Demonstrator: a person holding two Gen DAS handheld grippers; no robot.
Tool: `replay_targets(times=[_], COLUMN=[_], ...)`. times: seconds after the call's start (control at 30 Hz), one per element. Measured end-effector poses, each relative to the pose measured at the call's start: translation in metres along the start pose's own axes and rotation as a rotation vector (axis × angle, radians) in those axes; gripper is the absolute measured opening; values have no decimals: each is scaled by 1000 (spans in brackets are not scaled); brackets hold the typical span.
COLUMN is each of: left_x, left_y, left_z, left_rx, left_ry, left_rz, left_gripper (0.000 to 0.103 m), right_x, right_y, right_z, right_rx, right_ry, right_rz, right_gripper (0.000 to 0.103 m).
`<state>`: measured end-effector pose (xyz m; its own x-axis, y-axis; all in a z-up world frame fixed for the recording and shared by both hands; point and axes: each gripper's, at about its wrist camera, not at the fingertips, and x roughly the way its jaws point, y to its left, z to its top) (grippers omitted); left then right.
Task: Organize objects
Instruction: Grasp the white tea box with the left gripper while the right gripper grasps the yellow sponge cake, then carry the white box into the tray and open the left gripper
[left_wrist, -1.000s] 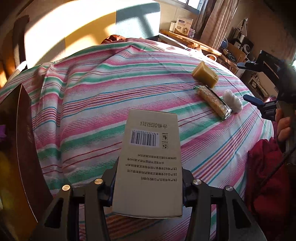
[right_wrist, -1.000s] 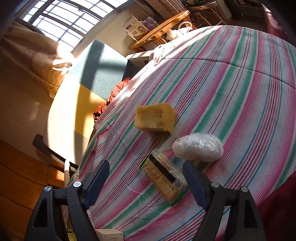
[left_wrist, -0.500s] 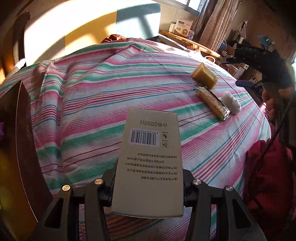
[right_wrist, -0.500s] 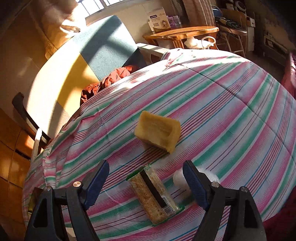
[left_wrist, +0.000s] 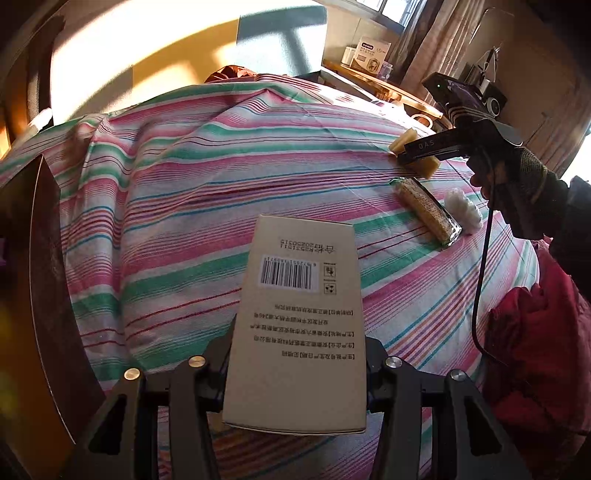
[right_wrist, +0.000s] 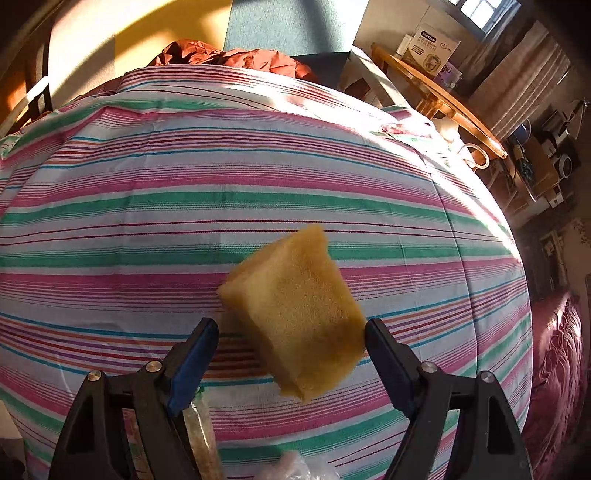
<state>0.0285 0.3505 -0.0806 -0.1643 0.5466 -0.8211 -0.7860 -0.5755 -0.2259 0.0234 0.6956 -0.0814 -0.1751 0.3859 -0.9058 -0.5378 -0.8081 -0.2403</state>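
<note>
Right gripper, jaws just closing, straddles yellow foam sponge block mid-frame, not yet pinched; left gripper clamps beige cardboard box. Cracker packet and white wad, right of frame, unsorted on striped bed.

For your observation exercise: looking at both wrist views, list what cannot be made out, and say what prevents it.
- Left wrist view: the sponge is partly hidden by the right gripper.
- Right wrist view: the cracker pack is cut off by the bottom edge and a gripper finger.
- Right wrist view: whether the fingers touch the sponge is unclear.
- Left wrist view: the box hides its own front face.
</note>
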Motion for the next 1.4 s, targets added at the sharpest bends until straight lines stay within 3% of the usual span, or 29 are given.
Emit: replay_targets(times=[0.03,0.13,0.37,0.53,0.7,1.07,1.4], left_x=[0,0,-18,-50,-93,-156,-179], left_y=[0,0,-2,0,11,57,123], left_z=[0,0,2,4,2,-24,-68], left_rx=[-1,-10,-17,-21,-37,-100,-256], left_ry=[-2,-8,-45,-103,-183,-291,-285], left_rz=[1,6,11,25,62,228,284], left_gripper=[51,51,51,51,51,51,51], right_x=[-1,-14,-65,-87,-96,-85,-80], right_y=[-3,-9,26,66,100,133,136], right_z=[0,-4,-24,-44,-64,-79,-81], right_rx=[24,88,131,125,104,2,-8], right_ry=[-11,-43,-134,-153,-148,-115,-102], right_rz=[-3,80,222,353,415,348,330], right_gripper=[63,58,58,58,58,58,58])
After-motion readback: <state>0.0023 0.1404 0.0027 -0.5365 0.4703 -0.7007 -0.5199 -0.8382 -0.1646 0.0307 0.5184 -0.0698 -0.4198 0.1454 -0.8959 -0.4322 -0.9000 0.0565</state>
